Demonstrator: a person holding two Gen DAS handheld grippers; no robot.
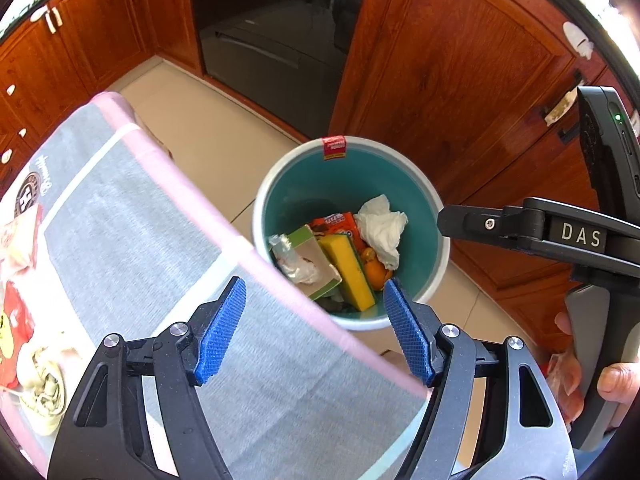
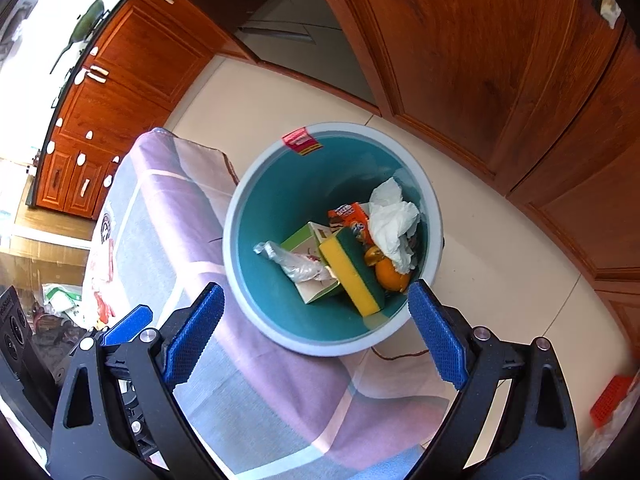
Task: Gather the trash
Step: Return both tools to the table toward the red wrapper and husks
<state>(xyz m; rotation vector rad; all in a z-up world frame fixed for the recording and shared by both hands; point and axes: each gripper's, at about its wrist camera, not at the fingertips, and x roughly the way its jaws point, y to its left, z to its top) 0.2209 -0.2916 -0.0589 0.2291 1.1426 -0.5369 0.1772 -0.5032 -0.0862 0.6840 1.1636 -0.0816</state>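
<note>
We hold both grippers, left [image 1: 314, 332] and right [image 2: 316, 336], wide open and empty above the bin [image 2: 434, 216]; reaching carelessly for remaining table trash [image 1: 38, 384] could tip it.

Supporting surfaces. A cloth-covered table [image 1: 132, 240], draped in grey fabric with pink and white bands, is occupying the left of both wrist views; its pink edge is running diagonally beside the bin. Lying directly on the cloth at its far-left margin are a red wrapper [image 1: 14, 340] and a crumpled cream-coloured wrapper [image 1: 40, 380], the two touching. The pale tiled floor [image 2: 500, 280] is carrying a round bin [image 2: 434, 216] with a teal interior and pale rim, standing upright just beside the table edge. A red mesh item [image 2: 610, 400] is lying on the floor at the lower right, well apart from the bin.
</note>
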